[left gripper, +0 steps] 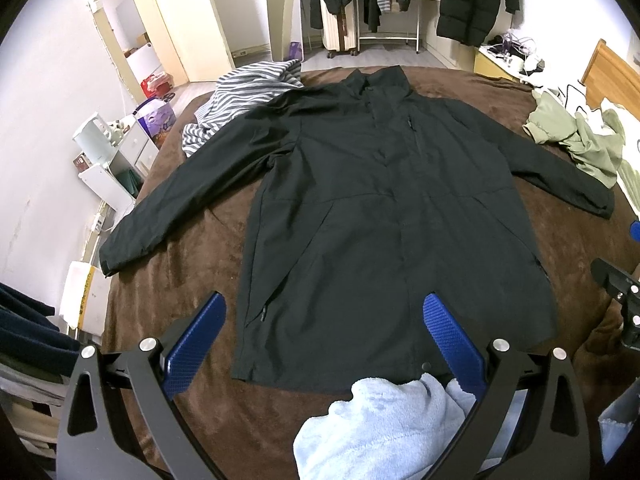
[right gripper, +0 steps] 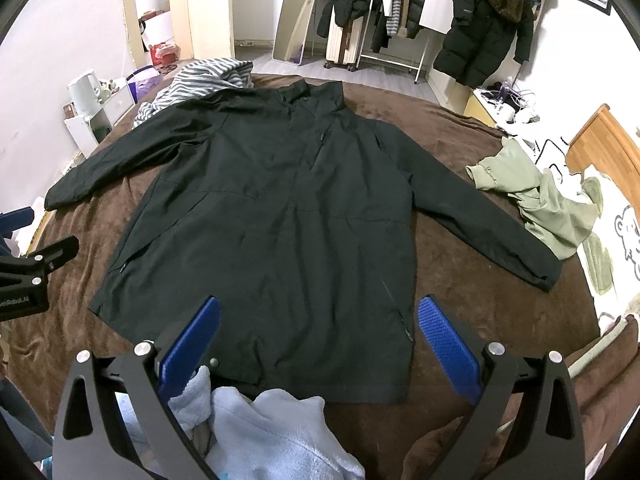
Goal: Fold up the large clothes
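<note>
**A:** Obs. Black jacket [left gripper: 384, 216] lies front-up, spread flat on the brown blanket [left gripper: 176, 264], collar away from you, hem nearest, both sleeves out to the sides. Your left gripper [left gripper: 326, 344] hovers over the hem with its blue pads spread wide, nothing between them. Right gripper [right gripper: 318, 344]: same, spread and empty.

**B:** Handling estimate?

**A:** It looks like a thin woven shell: light, limp, probably slick. Expect it to slide on itself and sag from any single pinch. Take hold at edges where layers double up, so a sleeve cuff [right gripper: 548, 276] or a hem corner [left gripper: 242, 376], not mid-panel. The plush blanket should grip the underside somewhat.

**B:** Obstructions?

**A:** Pale blue fleece [left gripper: 380, 428] sits just beside the hem, under your grippers. Striped garment [left gripper: 248, 88] touches the far shoulder. Green garment [right gripper: 536, 204] lies near the other sleeve.

**B:** Legible text?

**A:** Partial lettering on the other gripper's body at the right wrist view's left edge, cut off, roughly "…enRobot.AI". A small mark on the hanging coat [right gripper: 480, 28] is too small to read.
</note>
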Demonstrator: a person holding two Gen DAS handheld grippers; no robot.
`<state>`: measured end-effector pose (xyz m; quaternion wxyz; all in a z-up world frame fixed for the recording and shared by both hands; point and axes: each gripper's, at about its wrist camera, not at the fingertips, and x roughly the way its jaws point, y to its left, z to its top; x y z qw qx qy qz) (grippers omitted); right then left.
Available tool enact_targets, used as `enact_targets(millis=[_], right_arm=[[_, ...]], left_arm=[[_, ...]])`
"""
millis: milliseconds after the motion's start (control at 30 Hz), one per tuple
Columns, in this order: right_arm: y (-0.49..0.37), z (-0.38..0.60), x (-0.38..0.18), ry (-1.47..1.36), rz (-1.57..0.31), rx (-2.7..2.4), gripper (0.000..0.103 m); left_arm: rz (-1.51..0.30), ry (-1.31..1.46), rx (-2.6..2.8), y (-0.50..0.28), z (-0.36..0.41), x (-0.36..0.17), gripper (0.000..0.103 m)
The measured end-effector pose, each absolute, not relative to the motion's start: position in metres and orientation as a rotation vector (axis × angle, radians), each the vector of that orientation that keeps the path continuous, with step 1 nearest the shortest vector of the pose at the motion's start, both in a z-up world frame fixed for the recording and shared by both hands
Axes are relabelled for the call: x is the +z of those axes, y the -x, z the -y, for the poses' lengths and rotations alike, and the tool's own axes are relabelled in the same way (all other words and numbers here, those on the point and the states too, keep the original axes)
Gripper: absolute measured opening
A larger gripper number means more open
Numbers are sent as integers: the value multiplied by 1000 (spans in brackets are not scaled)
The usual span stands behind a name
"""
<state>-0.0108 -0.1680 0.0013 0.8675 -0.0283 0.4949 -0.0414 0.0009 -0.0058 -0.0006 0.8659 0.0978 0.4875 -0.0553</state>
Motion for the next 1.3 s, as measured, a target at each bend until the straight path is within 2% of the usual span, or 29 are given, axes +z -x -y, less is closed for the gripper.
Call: enact_targets(millis=[1300], right_arm=[[20, 171, -3, 66, -1035, -92, 97]], left_arm=[[-1054, -205, -134, -5, 3, -12, 97]])
